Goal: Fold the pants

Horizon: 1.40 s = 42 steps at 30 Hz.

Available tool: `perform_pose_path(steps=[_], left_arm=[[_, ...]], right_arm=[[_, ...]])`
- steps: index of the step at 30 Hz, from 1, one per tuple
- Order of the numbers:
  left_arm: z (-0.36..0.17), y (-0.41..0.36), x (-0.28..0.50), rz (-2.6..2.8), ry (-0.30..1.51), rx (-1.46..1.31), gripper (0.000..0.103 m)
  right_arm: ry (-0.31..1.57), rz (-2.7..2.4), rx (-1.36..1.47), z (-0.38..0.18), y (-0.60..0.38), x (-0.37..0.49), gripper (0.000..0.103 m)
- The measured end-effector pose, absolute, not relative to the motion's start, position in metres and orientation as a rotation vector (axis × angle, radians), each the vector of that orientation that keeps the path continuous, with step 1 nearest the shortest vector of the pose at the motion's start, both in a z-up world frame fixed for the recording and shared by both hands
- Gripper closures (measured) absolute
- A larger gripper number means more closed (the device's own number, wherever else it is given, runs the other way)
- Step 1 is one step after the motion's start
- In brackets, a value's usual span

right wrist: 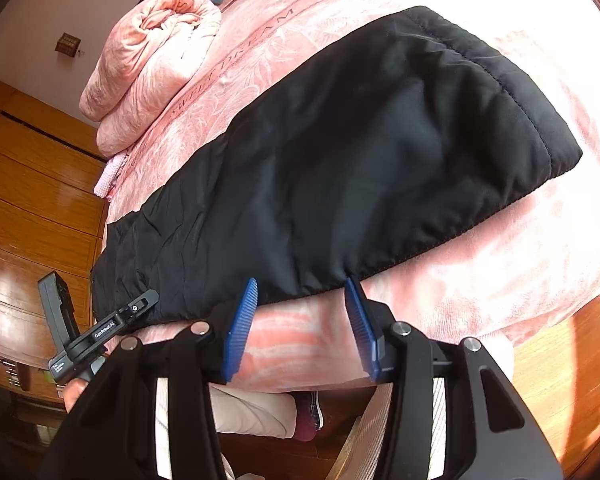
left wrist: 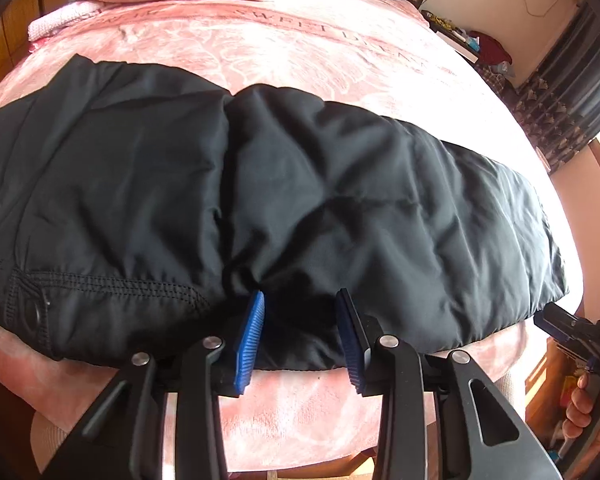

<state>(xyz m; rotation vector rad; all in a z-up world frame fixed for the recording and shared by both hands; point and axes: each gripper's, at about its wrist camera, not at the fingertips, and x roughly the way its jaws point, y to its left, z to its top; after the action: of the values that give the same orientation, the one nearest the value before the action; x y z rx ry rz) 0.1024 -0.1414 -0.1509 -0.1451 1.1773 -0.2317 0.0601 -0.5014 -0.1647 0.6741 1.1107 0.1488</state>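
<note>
Grippers (left wrist: pixel 300 300) (right wrist: pixel 300 286) tilted down at pants (left wrist: pixel 260 184) edge

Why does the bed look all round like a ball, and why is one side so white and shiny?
Left wrist view: the fisheye lens bends the pink bed into a dome, with dark corners; bright light whitens its right edge beside the black pants. Right wrist view: same bulge, the upper right of the bed washed out; glare patches shine on the wooden cupboard.
</note>
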Motion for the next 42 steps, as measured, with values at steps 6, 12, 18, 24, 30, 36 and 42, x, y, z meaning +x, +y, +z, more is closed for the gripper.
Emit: perform_pose_path(steps=[6, 12, 18, 24, 30, 36, 42], left_arm=[[-0.156, -0.142, 0.105, -0.212, 1.177, -0.163, 0.063], [-0.158, -0.141, 0.109, -0.211, 1.183, -0.194, 0.062], [-0.163, -0.142, 0.110, -0.194, 1.177, -0.167, 0.061], [-0.159, -0.149, 0.111, -0.181, 1.187, -0.130, 0.058], [-0.144, -0.173, 0.105, -0.193, 1.167, -0.093, 0.051], [-0.144, -0.201, 0.102, -0.230, 1.151, -0.010, 0.046], [-0.147, -0.201, 0.119, -0.212, 1.166, -0.019, 0.045]], right_arm=[[1.104, 0.145, 0.763, -0.177, -0.513, 0.062, 0.050], [1.056, 0.152, 0.652, -0.162, -0.509, 0.077, 0.096], [1.088, 0.164, 0.610, -0.171, -0.509, 0.079, 0.098], [1.080, 0.187, 0.699, -0.180, -0.525, 0.072, 0.082], [1.026, 0.131, 0.757, -0.168, -0.558, 0.052, 0.062], [0.990, 0.116, 0.838, -0.185, -0.584, 0.045, 0.055], [0.941, 0.134, 0.918, -0.206, -0.600, 0.065, 0.055]])
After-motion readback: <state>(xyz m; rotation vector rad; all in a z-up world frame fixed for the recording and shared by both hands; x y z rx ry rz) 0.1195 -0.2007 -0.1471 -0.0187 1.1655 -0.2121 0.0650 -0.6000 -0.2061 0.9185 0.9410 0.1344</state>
